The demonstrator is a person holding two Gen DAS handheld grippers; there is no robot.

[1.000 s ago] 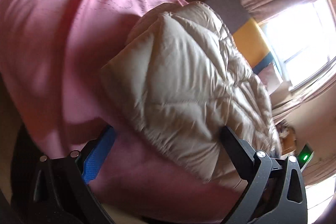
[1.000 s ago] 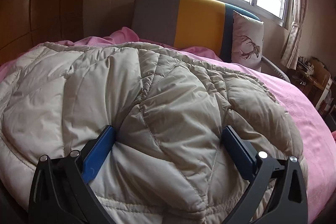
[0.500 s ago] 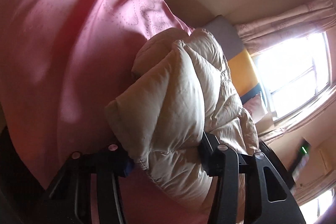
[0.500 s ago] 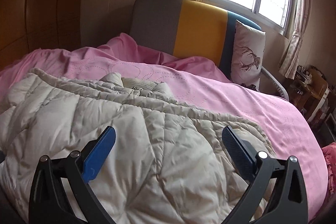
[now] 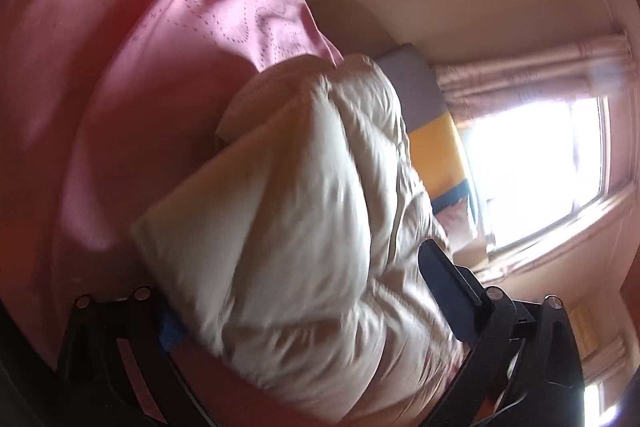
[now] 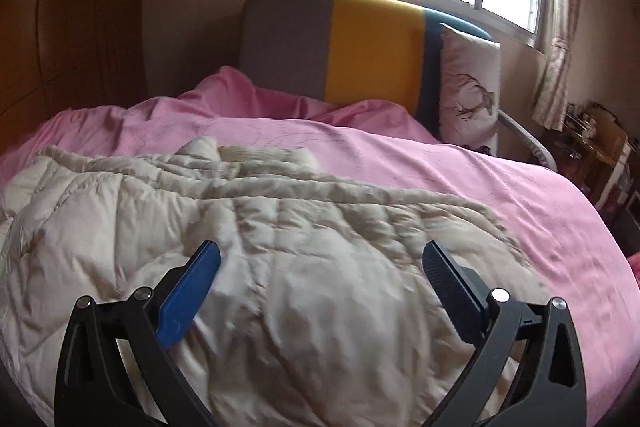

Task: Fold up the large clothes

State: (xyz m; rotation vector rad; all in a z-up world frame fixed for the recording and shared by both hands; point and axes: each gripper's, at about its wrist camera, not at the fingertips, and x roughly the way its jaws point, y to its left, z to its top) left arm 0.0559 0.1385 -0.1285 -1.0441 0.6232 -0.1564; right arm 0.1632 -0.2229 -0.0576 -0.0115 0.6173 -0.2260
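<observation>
A cream quilted down jacket (image 6: 248, 251), puffy and crumpled with stitched panels, lies heaped on the smooth pink bedspread (image 6: 460, 171), on the near side of it from the grey, yellow and blue padded headboard (image 6: 360, 47). The right gripper (image 6: 320, 259) hovers just over the jacket, its jaws spread wide and holding nothing. The left gripper (image 5: 296, 291) has its jaws wide around a thick folded bulge of the jacket (image 5: 304, 187); whether they pinch it I cannot tell. A deer-print pillow (image 6: 470, 91) leans against the headboard's blue end.

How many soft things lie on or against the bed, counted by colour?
Cream: 1, the cream quilted puffer coat
Pink: 1, the pink stitched bedspread
White: 1, the white cushion with a deer print
Total: 3
</observation>
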